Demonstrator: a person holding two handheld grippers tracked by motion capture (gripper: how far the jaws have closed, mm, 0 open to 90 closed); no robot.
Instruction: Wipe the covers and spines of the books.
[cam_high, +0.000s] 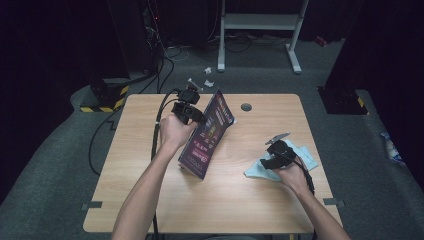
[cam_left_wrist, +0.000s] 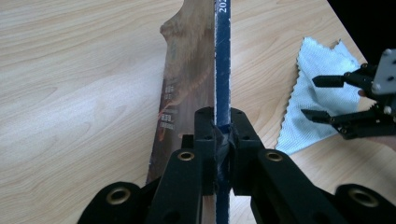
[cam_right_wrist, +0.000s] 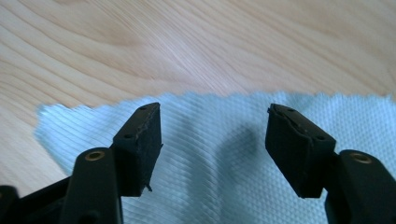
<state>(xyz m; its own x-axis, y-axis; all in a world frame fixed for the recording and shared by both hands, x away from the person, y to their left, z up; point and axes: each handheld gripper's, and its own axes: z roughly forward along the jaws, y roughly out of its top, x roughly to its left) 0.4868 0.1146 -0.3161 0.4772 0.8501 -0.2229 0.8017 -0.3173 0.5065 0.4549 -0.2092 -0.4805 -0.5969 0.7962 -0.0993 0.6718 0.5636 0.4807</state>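
Observation:
A thin booklet with a dark purple cover stands up on edge over the middle of the wooden table, tilted. My left gripper is shut on its upper far edge. In the left gripper view the pads pinch the blue edge of the booklet at the left gripper. A pale blue cloth lies flat at the right. My right gripper hangs just above it, open. In the right gripper view the right gripper has the cloth under its spread jaws, nothing between them.
A round grey grommet sits near the table's far edge. Black cables trail off the table's far left. A white stand is on the floor beyond. In the left gripper view the cloth and the right gripper lie to the right.

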